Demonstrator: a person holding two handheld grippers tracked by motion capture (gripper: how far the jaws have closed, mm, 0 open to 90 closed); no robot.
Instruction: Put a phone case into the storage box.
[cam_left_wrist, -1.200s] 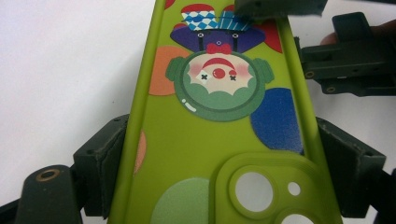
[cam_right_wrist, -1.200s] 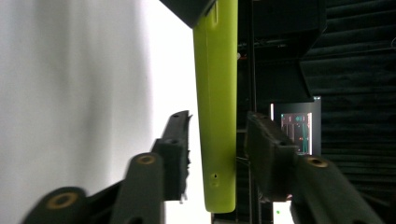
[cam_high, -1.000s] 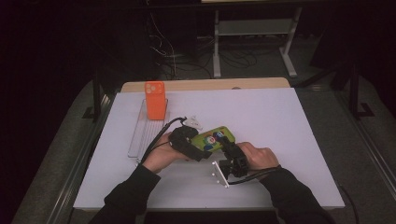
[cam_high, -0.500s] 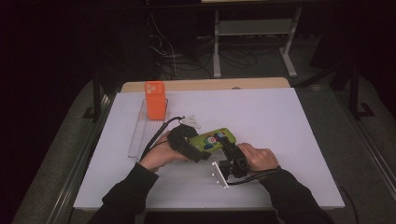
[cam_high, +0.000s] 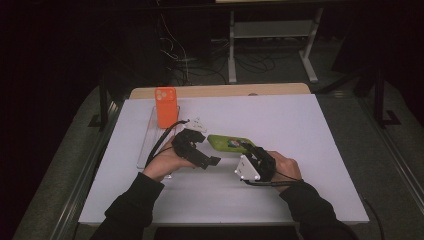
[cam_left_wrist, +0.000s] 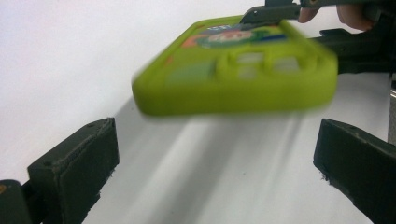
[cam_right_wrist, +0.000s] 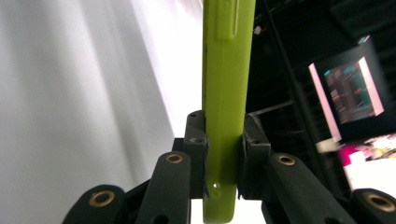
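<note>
Right hand-held gripper (cam_high: 248, 150): clamped on one end of the green phone case (cam_high: 230, 143), lifted near the middle of the white surface (cam_high: 310, 140) | Left hand-held gripper (cam_high: 216, 161): jaws just opened wide, case ahead of them, untouched | Orange phone case (cam_high: 166, 106): upright near the surface's far left corner, on a clear tray (cam_high: 145, 150).

The green phone case (cam_left_wrist: 236, 70) is motion-blurred in the left gripper view; its lower end is cut off at six o'clock in the right gripper view.
</note>
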